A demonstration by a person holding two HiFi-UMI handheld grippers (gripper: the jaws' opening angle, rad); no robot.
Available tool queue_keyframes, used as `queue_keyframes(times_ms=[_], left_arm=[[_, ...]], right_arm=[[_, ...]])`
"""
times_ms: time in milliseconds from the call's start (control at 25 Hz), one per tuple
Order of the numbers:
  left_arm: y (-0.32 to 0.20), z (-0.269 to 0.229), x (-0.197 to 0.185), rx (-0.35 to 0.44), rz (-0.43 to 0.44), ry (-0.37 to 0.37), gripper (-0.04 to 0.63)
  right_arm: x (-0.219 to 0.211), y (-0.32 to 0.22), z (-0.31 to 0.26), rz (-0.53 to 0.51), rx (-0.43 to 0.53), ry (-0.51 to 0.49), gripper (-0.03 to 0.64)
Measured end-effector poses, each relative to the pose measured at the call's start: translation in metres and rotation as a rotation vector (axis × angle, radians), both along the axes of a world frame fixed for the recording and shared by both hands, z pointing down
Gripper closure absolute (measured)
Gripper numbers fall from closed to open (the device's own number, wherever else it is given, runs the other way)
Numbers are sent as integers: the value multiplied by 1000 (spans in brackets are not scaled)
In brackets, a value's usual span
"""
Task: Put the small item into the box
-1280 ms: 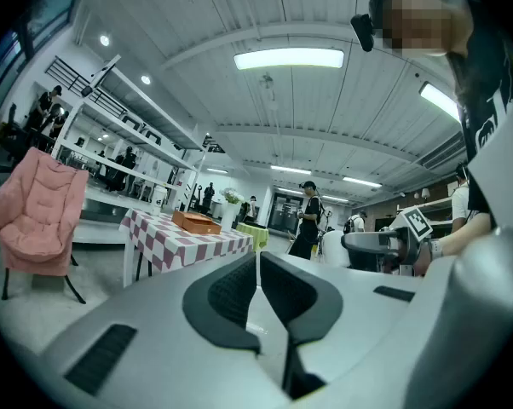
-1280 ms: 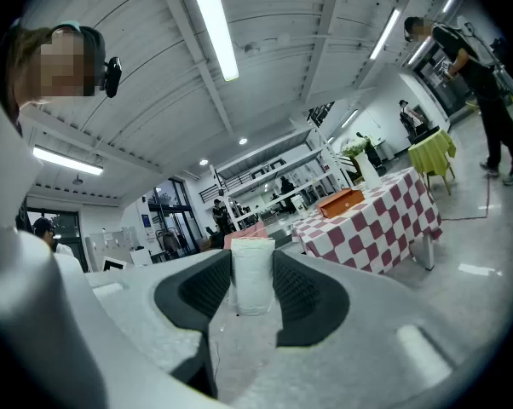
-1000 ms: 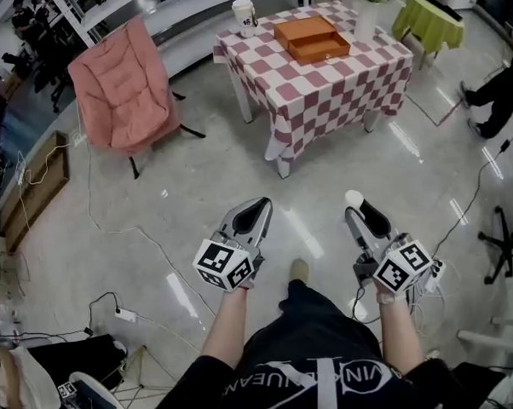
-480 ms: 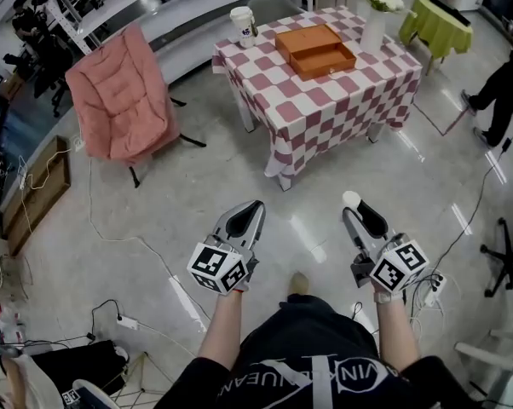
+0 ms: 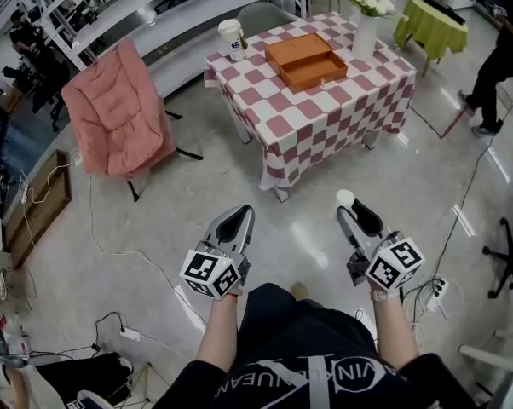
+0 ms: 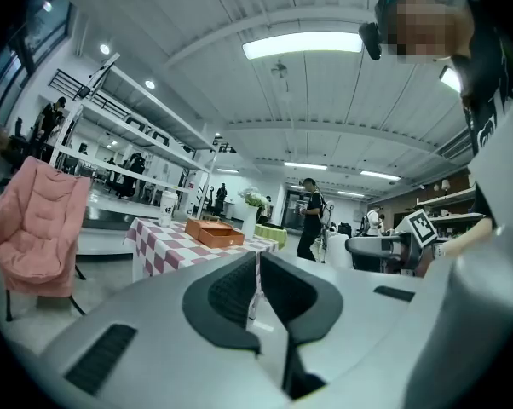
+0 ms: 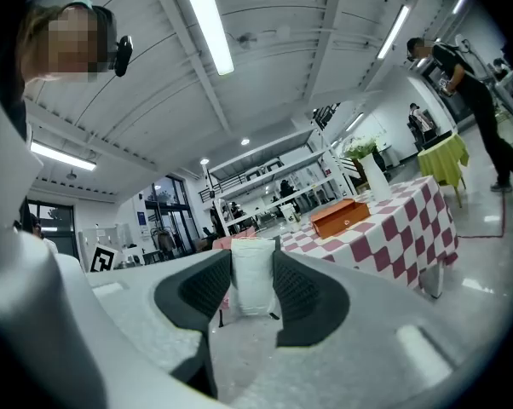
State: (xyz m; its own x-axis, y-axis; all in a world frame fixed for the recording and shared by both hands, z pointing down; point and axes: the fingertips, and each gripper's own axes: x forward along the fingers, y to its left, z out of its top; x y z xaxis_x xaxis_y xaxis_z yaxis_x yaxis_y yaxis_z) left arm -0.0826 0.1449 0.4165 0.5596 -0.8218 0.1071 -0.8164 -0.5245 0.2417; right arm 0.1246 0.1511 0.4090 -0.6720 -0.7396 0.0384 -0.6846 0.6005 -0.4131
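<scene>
Forearms (image 5: 217,335) stretched forward and down from torso, roughly parallel, wrists straight, marker cubes (image 5: 210,273) uppermost. Left gripper (image 5: 238,218) pointed ahead over bare floor (image 5: 146,228); jaws closed together, pads meeting, nothing between them. Right gripper (image 5: 348,204) level with it, well apart to the right, tips angled slightly inward. Jaws clamped on item (image 7: 253,281), a small white pack (upright, pinched on both sides), top poking past the jaw tips in head view.

Box (image 5: 306,60) orange, flat, on table (image 5: 325,118) under red-and-white checked cloth, well ahead of both grippers. Item well apart from box, held off the table, above floor.

Cup (image 5: 232,38) at table's far left corner. Vase (image 5: 363,34) with flowers just right of box. Pink chair (image 5: 116,113) left of table, apart from it. Person (image 5: 495,62) in dark clothes at far right edge, only partly in view.
</scene>
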Motion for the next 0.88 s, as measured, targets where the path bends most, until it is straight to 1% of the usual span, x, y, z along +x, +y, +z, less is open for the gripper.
queue_keyframes(times_ms=[240,520,640,800,880], left_arm=[[-9,2,6,-8,20,-21,575],[-25,22,3,-53,27,-15,575],[-41,25,1,-58,30,-10,575],[-71,15,6,-35,50,9,575],[-86,16,8,-36,58,16,575]], right_arm=[[12,-6,15,32,-43,-11,457],[7,-28,28,44,-81,-17,457],[2,-42,28,37,-78,0,457],[1,-69,21,39,-68,9,457],[0,-85,17,43,-61,11,457]])
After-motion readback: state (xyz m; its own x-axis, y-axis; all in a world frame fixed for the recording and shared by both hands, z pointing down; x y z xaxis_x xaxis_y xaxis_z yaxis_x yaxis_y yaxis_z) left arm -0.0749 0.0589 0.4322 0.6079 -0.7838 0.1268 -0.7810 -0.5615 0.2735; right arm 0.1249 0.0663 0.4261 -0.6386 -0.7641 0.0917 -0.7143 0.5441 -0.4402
